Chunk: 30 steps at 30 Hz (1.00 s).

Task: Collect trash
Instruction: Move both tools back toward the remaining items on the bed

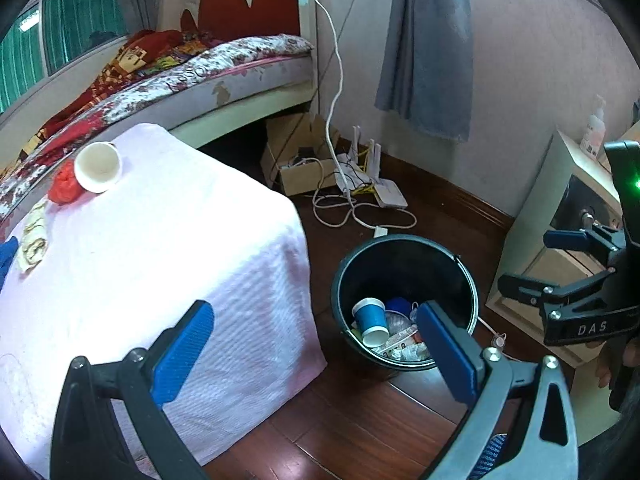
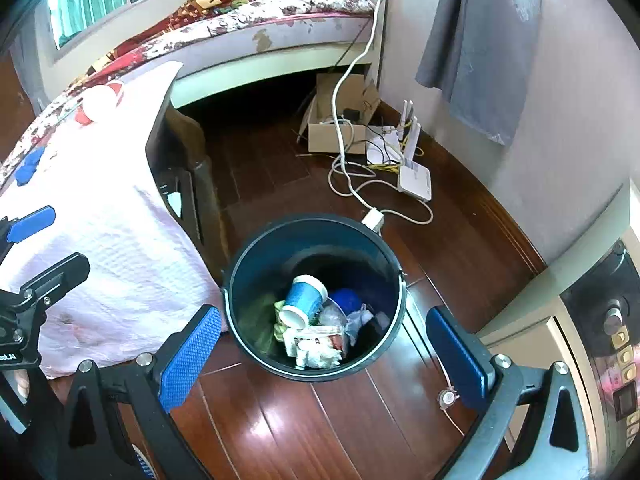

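Both claws hang empty with their fingers spread wide. The right claw [image 2: 322,344] sits directly over the bin [image 2: 240,264] on the floor, where a blue cup [image 2: 306,300] and crumpled wrappers already lie. What is left to collect is up on the table [image 1: 180,240]: a white cup [image 1: 98,166] tipped on its side with its mouth toward the claws, a red wad [image 1: 64,186] touching it, and a pale scrap [image 1: 34,236] nearer the edge. All of it lies ahead and to the left of the left claw [image 1: 316,354], which is clearly the nearer one, so I'd expect that claw to reach forward-left.
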Each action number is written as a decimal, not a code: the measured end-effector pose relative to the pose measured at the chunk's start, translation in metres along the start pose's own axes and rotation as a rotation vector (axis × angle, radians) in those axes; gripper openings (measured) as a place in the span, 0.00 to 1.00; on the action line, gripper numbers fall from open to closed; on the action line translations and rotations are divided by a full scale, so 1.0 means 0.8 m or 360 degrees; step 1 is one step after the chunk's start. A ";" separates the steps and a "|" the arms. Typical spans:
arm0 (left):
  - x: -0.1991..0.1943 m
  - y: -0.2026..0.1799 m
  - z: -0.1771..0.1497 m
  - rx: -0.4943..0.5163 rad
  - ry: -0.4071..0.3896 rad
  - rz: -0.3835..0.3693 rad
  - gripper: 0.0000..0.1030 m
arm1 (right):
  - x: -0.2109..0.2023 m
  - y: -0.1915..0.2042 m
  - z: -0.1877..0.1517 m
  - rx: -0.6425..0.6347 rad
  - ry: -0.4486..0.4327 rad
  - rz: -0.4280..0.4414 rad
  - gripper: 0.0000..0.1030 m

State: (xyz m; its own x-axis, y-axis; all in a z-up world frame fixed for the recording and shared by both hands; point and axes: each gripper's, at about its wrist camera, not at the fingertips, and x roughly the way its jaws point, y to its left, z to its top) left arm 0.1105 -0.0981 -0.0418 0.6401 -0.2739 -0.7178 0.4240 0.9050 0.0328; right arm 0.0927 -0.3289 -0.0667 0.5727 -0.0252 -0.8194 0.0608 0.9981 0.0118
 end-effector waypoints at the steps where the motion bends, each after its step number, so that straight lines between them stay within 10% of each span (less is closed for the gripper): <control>1: -0.003 0.002 -0.001 -0.0005 -0.0003 0.0004 0.99 | -0.004 0.004 0.001 0.0000 -0.0012 0.0006 1.00; 30: -0.080 0.266 -0.027 -0.0456 -0.0157 0.0453 0.99 | 0.026 0.250 0.106 -0.0287 -0.0189 0.0342 1.00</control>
State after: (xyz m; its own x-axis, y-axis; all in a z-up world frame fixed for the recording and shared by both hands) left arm 0.1456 0.1190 -0.0039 0.7703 -0.0169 -0.6374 0.0349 0.9993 0.0156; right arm 0.1861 -0.1345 -0.0323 0.6488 0.1918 -0.7363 -0.2120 0.9750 0.0671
